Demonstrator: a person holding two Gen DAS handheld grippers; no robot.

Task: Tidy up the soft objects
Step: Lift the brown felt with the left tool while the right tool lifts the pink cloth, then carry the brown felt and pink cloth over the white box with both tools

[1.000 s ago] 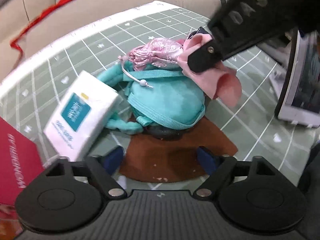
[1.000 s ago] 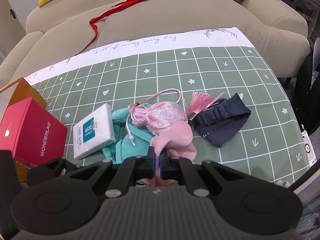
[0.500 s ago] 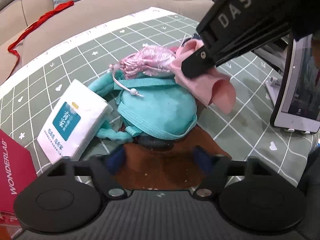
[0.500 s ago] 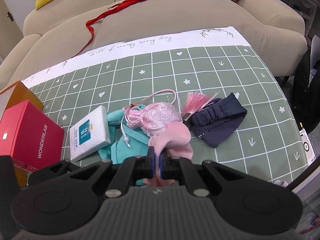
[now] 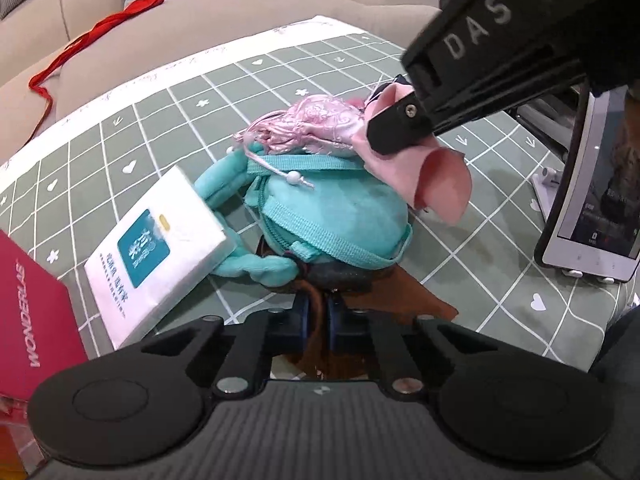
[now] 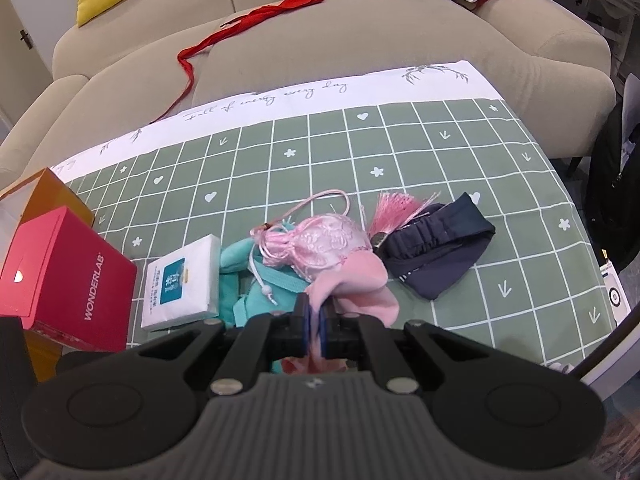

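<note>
A pile of soft things lies mid-table. A teal plush bag (image 5: pixel 340 220) lies on a brown cloth (image 5: pixel 384 300), with a pink brocade pouch (image 5: pixel 316 124) on top. My left gripper (image 5: pixel 317 322) is shut on the brown cloth's near edge. My right gripper (image 6: pixel 315 330) is shut on a pink sock (image 6: pixel 352 280), which hangs over the teal bag (image 6: pixel 256 292); it shows in the left wrist view (image 5: pixel 400 132) holding the sock (image 5: pixel 436 184). The pouch (image 6: pixel 320 244) and a navy headband (image 6: pixel 440 252) lie beyond.
A white tissue pack (image 5: pixel 160 248) leans on the teal bag's left. A red box (image 6: pixel 64 276) and an orange box (image 6: pixel 44 196) stand at the left. A tablet on a stand (image 5: pixel 592 200) is at the right. A beige sofa (image 6: pixel 320 40) with a red ribbon (image 6: pixel 240 28) is behind the green checked tablecloth (image 6: pixel 440 152).
My left gripper has closed from open onto the brown cloth's edge. My right gripper stays shut on the pink sock and has lifted slightly.
</note>
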